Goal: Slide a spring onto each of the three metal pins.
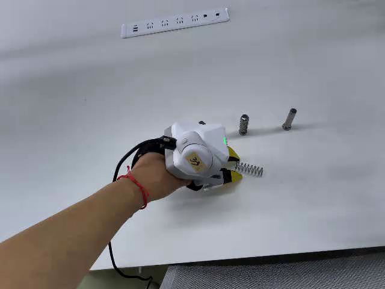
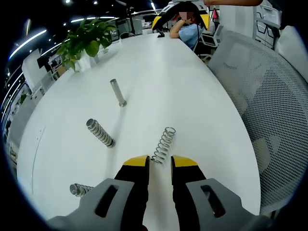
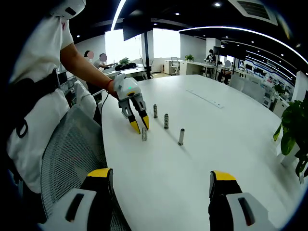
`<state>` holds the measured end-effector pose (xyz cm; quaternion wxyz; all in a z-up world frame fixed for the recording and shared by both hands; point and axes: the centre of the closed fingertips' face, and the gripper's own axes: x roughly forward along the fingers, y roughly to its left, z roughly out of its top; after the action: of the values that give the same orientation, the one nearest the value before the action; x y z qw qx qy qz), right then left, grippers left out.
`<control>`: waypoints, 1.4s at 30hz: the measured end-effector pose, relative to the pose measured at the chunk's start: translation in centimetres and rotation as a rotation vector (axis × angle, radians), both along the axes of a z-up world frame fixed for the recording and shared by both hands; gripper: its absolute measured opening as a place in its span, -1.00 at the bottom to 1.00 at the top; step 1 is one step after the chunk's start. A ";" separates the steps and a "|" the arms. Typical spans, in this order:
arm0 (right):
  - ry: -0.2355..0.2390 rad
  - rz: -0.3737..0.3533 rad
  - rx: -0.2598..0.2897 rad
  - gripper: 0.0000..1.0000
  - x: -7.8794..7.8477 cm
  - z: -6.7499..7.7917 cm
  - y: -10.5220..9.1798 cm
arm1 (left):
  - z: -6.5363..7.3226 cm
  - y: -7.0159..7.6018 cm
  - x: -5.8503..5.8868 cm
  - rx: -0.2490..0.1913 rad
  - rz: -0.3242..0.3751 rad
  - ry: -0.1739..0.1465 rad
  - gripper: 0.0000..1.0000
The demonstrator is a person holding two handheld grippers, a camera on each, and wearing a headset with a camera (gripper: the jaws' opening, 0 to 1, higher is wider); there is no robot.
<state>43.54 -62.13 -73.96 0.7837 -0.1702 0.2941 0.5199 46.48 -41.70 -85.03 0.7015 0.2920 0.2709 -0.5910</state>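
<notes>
A white bench (image 1: 84, 90) is seen in the head view, and a bare grey metal pin (image 1: 289, 118) is stood upright on it. Just beside the bare pin, a second metal pin wearing a coiled spring (image 1: 243, 124) is stood. A third sprung pin (image 2: 79, 189) is set in the same row, farther from the bare pin than the second. A loose coiled steel spring (image 1: 249, 169) is laid flat on the bench on the person's side of the bare pin, apart from it. The left gripper (image 1: 236, 165), white with yellow tips, is held in a hand (image 1: 153, 174) at the end of the loose spring that is farther from the bare pin. Its fingers (image 2: 137, 161) are seen released, with a narrow gap between them. The spring's end is laid at the mouth of that gap, and whether it is touched cannot be told. The right gripper (image 3: 160, 174) is held well away from the bare pin, with its fingers (image 3: 98, 174) spread wide and nothing between them. A long white power strip (image 1: 174, 22) is laid far beyond the bare pin.
</notes>
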 end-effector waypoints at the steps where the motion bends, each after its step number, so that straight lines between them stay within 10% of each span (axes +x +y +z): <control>1: 0.000 0.001 -0.001 0.64 0.0 0.0 0.0 | 0.0 0.0 0.0 -0.001 0.001 0.000 -0.74; 27: 0.020 0.000 0.032 0.79 -0.2 -0.7 0.7 | -0.2 0.3 -0.4 0.013 0.045 0.013 -0.85; 42: 0.014 0.000 0.076 0.81 0.4 -0.5 2.4 | 1.2 -0.1 -1.0 -0.078 0.116 0.059 -0.86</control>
<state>43.89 -59.75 -74.50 0.7875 -0.1368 0.2795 0.5320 45.50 -41.81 -83.81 0.7371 0.2310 0.2846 -0.5677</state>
